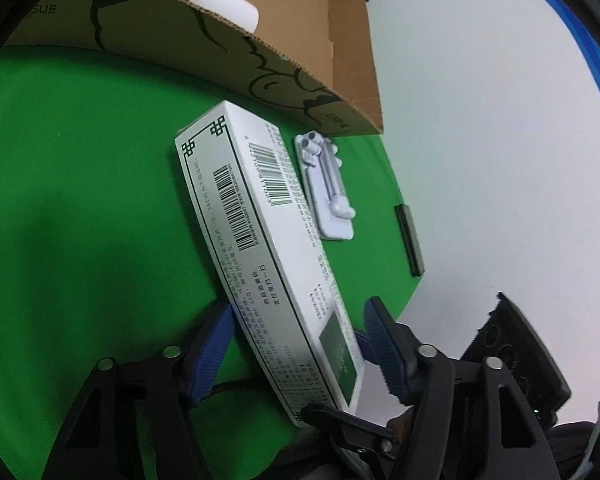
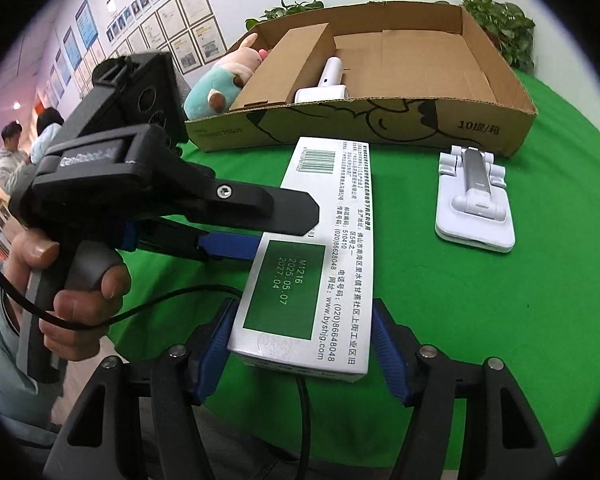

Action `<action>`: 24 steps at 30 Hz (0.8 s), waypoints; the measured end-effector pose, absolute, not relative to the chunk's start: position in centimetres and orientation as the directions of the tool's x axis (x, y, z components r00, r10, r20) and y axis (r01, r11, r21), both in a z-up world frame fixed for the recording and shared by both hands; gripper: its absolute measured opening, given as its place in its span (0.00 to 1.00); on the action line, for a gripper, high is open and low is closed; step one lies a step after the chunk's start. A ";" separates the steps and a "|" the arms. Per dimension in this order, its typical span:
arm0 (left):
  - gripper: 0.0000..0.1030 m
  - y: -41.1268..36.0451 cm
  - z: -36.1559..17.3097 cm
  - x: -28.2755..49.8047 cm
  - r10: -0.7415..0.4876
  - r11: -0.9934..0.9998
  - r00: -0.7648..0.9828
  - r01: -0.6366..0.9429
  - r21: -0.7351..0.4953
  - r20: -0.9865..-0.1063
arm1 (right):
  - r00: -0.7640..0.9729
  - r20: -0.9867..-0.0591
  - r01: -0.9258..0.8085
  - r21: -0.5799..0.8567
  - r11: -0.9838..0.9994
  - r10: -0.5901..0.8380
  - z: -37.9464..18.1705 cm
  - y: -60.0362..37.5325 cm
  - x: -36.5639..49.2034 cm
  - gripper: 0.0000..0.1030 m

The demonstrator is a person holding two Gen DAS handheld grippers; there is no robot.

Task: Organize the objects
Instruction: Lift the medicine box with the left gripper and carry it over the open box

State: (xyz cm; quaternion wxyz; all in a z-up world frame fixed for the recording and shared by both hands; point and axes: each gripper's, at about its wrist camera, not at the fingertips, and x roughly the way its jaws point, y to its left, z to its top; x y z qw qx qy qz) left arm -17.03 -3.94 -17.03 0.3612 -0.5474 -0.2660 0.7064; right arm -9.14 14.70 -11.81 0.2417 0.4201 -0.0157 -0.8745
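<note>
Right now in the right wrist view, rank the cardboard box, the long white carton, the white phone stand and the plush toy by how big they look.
1. cardboard box
2. long white carton, though it sits nearest the lens
3. white phone stand and plush toy: about alike, and the toy is partly hidden behind the box, so I won't rank them.

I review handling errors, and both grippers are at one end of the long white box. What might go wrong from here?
Both the left gripper and right gripper hold the long white box at its near end, so the far end may sag or twist. Swinging it could knock the white phone stand or catch the cardboard tray wall.
</note>
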 end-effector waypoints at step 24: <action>0.37 -2.8 -7.5 -16.1 0.734 -0.678 -0.349 -0.421 -0.603 -0.582 | -0.662 -0.623 0.411 0.163 -0.897 -0.417 -9.1 13.7 -8.4 0.58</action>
